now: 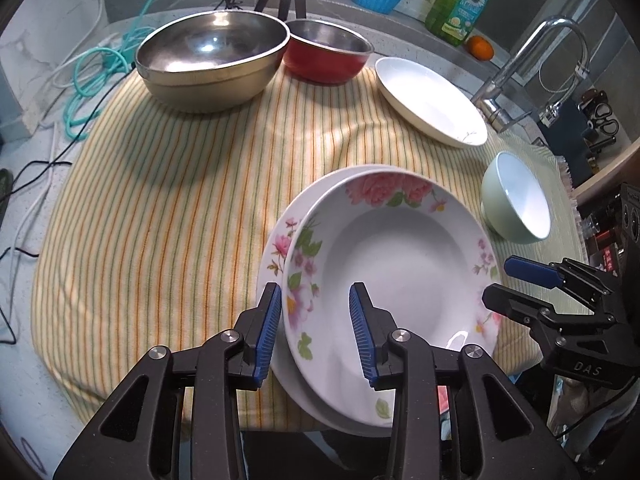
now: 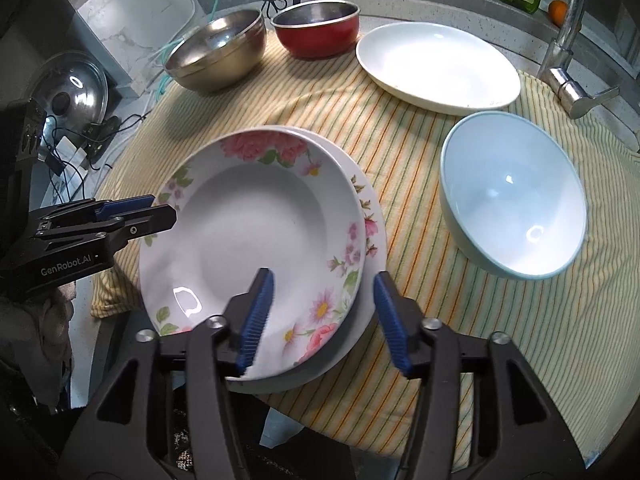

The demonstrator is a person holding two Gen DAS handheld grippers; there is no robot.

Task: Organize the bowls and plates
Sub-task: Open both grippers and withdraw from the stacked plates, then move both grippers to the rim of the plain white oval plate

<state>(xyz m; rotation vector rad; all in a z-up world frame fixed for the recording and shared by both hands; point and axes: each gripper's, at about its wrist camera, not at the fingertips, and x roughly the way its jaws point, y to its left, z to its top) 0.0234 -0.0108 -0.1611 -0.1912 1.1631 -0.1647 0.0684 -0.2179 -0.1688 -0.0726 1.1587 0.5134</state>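
Top flowered plate [image 1: 384, 280] sits nested on 2nd plate [image 1: 276, 248] at cloth's [image 1: 160, 220] near edge, looks just stacked, so left gripper [image 1: 316, 332] & right gripper [image 2: 324, 320] both straddle its rim w/ fingers apart, pads not pressing, prob letting go

Left gripper [image 1: 316, 330] and right gripper [image 2: 324, 320] both point steeply downward, jaws parted, pads gripping nothing.

A home kitchen: a chrome faucet [image 1: 520, 76] over the counter, green dish soap bottle [image 1: 460, 0] behind it, steel bowl [image 1: 212, 60] left of it.
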